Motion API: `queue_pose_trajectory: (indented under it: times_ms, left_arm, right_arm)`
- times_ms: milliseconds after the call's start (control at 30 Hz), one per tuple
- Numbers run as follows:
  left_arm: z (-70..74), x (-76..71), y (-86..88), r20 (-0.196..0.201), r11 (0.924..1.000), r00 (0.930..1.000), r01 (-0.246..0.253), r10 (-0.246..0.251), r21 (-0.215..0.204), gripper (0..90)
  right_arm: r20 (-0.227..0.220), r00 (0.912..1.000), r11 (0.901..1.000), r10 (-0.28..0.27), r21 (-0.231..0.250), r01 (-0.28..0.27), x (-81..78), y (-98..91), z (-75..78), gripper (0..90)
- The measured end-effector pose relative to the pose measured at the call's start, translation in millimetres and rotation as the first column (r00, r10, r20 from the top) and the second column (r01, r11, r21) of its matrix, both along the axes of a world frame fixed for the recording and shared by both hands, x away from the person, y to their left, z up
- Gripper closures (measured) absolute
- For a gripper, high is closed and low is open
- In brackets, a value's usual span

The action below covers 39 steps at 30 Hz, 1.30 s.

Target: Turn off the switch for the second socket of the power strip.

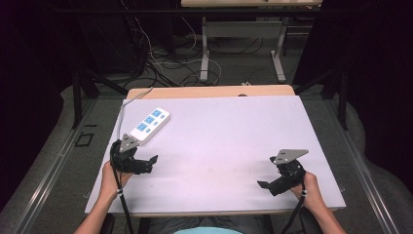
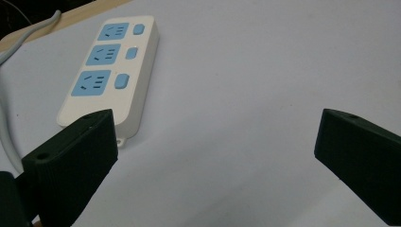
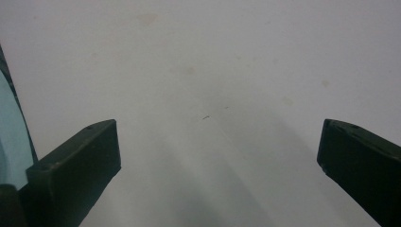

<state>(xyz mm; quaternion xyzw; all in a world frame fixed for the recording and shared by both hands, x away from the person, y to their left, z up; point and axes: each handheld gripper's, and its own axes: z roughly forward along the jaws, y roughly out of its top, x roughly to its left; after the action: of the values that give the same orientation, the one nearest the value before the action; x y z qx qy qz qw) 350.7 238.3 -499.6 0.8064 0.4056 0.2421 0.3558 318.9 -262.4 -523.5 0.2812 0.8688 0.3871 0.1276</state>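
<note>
- A white power strip (image 1: 150, 125) with three blue sockets lies flat near the far left corner of the table (image 1: 234, 141), set at a slant to the left edge. Its grey cord (image 1: 127, 105) runs off over the far edge.
- In the left gripper view, each blue socket on the power strip (image 2: 111, 71) has a small blue switch beside it. The near end of the strip sits just beyond the left-hand jaw.
- The left gripper (image 1: 146, 165) is held in the person's left hand (image 1: 111, 178) near the left edge, just short of the strip's near end and not touching it. Its jaws stand wide apart with nothing between them; the left gripper (image 2: 215, 151) looks over bare surface.
- The right gripper (image 1: 267, 184) is held in the right hand (image 1: 307, 187) near the front right corner, well apart from the strip. Its jaws are likewise spread wide and hold nothing.
- In the right gripper view, the right gripper (image 3: 217, 156) faces plain table surface (image 3: 213, 71) with a few faint marks.
</note>
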Motion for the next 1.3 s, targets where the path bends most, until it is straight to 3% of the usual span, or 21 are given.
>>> queue_pose_trajectory:
  times_ms: [300, 800, 1133, 1300]
  left_arm:
    - [1.5, 9.6, 2.8, -0.005, 0.9998, 0.9998, -0.017, 0.017, 0.012, 0.2]
    - [0.1, 28.2, 1.9, -0.005, 0.9994, 0.9997, -0.023, 0.024, 0.024, 0.3]
    - [-1.4, 41.5, 0.6, -0.014, 0.9977, 0.9994, -0.029, 0.03, 0.061, 1.4]
    - [-0.7, 48.5, 0.8, -0.019, 0.9978, 0.999, -0.038, 0.039, 0.054, 1.3]
  right_arm:
    - [0.005, 1.0, 1.0, 0.004, 0.008, -0.004, 0.9, 1.7, -1.3, 0.0]
    - [0.003, 0.9995, 0.999, 0.032, -0.031, -0.032, 3.5, 1.5, -0.8, 0.0]
    - [0.006, 0.9994, 0.9992, 0.033, -0.022, -0.033, 3.0, 3.3, -2.2, 0.0]
    - [0.004, 0.9994, 0.9991, 0.034, -0.025, -0.034, 3.2, 3.4, -2.4, 0.0]
